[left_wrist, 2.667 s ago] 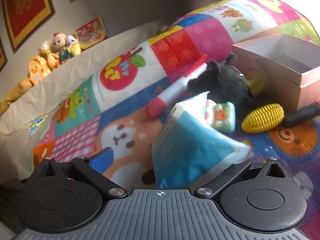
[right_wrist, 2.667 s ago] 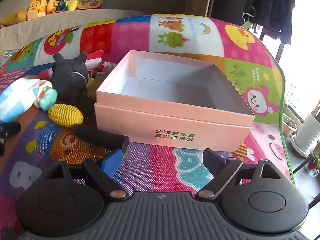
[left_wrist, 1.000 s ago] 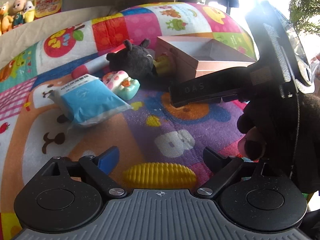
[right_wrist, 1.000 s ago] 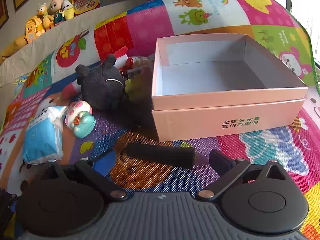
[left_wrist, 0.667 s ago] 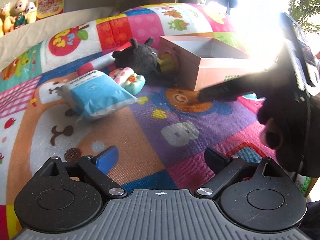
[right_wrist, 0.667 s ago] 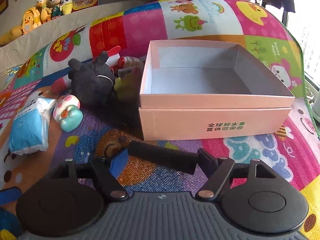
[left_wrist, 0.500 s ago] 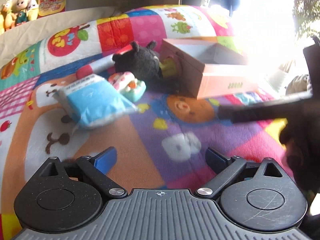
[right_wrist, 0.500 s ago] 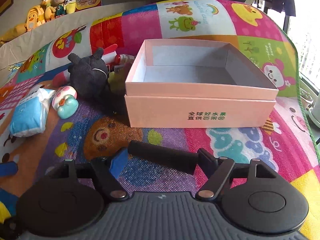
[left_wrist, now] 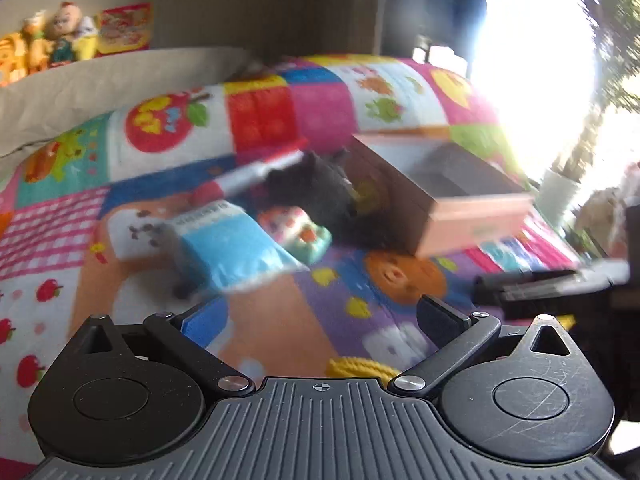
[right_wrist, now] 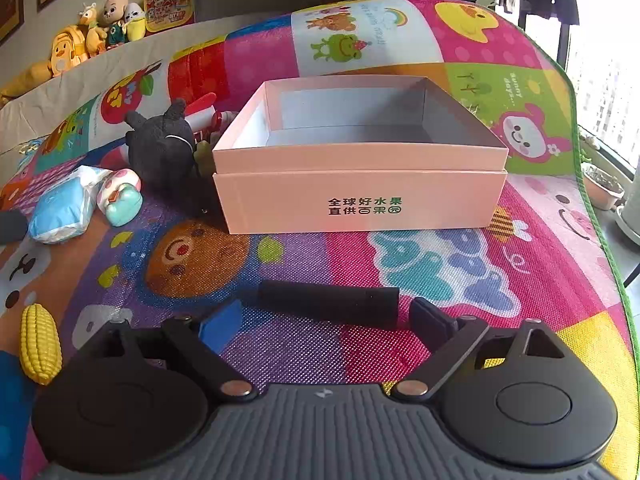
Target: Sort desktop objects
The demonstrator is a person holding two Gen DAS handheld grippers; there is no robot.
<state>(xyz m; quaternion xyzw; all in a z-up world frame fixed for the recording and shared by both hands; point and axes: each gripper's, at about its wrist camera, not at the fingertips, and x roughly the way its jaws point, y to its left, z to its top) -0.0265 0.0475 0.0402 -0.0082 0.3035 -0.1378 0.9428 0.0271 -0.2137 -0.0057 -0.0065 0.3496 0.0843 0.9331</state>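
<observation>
Both hand-held grippers stand apart over the play mat (right_wrist: pixel 460 264).
The right hand-held gripper (right_wrist: pixel 326 326), jaws just reopening, frames the black cylinder (right_wrist: pixel 328 304) without pressing; pink box (right_wrist: pixel 360 196) at twelve o'clock. The left hand-held gripper (left_wrist: pixel 320 320), just widening, holds nothing.

Left gripper (left_wrist: pixel 322 318) and right gripper (right_wrist: pixel 326 320) gape wide.

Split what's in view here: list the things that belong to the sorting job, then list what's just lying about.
Job:
pink box, empty
black cylinder, on the mat between the open right claw fingers
yellow toy corn
blue tissue pack
mushroom toy
black plush
red-and-white tube

Lying about:
play mat
plush dolls on the back ledge
</observation>
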